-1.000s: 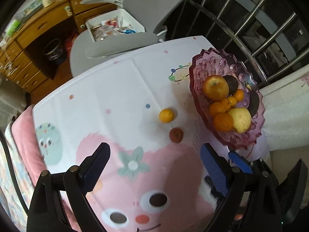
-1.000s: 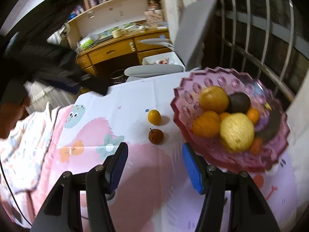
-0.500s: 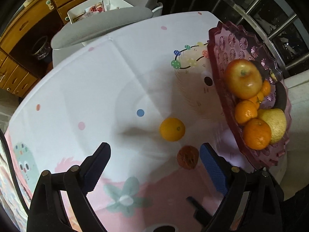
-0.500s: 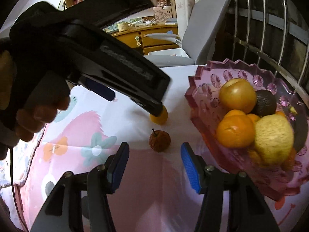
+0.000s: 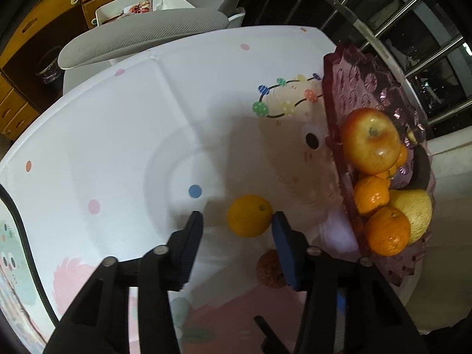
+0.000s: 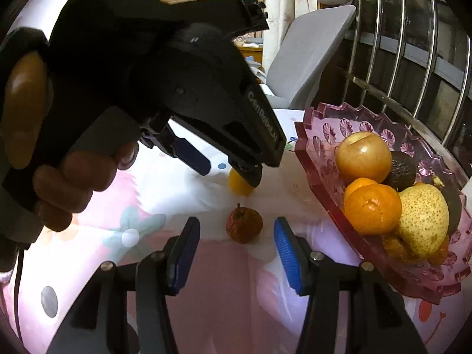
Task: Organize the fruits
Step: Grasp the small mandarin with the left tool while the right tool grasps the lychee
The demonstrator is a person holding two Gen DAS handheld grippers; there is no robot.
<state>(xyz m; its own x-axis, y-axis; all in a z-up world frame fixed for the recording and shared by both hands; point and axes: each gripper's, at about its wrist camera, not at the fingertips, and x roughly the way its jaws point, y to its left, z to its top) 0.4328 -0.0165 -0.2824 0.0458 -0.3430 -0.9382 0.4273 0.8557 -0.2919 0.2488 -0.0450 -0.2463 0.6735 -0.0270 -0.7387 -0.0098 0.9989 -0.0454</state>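
The left gripper (image 5: 237,221) is seen closing around a small orange (image 5: 250,215) on the printed tablecloth (image 5: 118,124); its right pad touches the fruit, the left pad stands apart. The orange is round, its dimple turned up. The right gripper (image 6: 236,236) is held spread, a shrivelled brown-red fruit (image 6: 244,225) just beyond its tips, stem upward. The pink glass fruit bowl (image 6: 330,126) stands nearby.

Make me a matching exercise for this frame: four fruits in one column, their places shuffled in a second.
Fruits:
1. small orange
2. wrinkled red fruit
3. apple
4. speckled pear

Places:
A. near end of the pink dish
B. on the cloth, before the right hand-held gripper
C. far end of the dish
D. between the closing left hand-held gripper fingers

Pairs: 1-D, 2-B, 3-C, 4-A
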